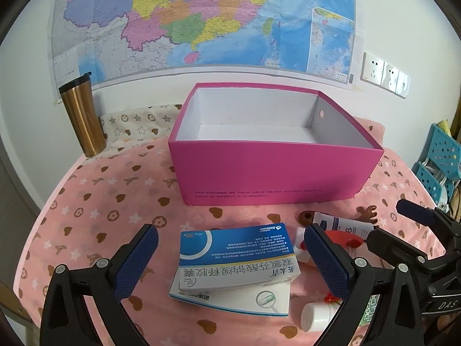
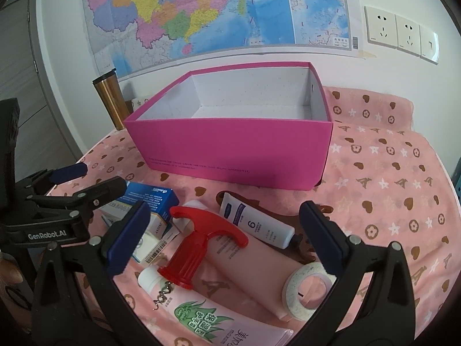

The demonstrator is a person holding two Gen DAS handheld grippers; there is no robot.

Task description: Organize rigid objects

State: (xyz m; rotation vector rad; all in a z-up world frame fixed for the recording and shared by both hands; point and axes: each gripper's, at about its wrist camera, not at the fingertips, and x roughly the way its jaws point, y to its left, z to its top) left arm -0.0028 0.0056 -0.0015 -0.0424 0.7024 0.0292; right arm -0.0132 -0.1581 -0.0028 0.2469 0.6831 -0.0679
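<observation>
An empty pink box (image 1: 276, 173) (image 2: 230, 150) with a white inside stands on the pink tablecloth. In front of it lie two stacked medicine cartons, the blue-and-white one (image 1: 236, 256) (image 2: 152, 199) on top. My left gripper (image 1: 230, 262) is open and straddles these cartons without touching them. My right gripper (image 2: 227, 245) is open above a red corkscrew (image 2: 201, 242), a pink tube (image 2: 253, 268), a white tube marked 6 (image 2: 256, 222), an aloe tube (image 2: 201, 311) and a tape roll (image 2: 305, 291).
A gold tumbler (image 1: 83, 115) (image 2: 112, 101) stands at the back left by the wall. A blue perforated basket (image 1: 438, 161) sits off the table's right edge. Wall sockets (image 2: 403, 34) and a map hang behind. A brown reindeer figure (image 1: 367, 214) lies by the tubes.
</observation>
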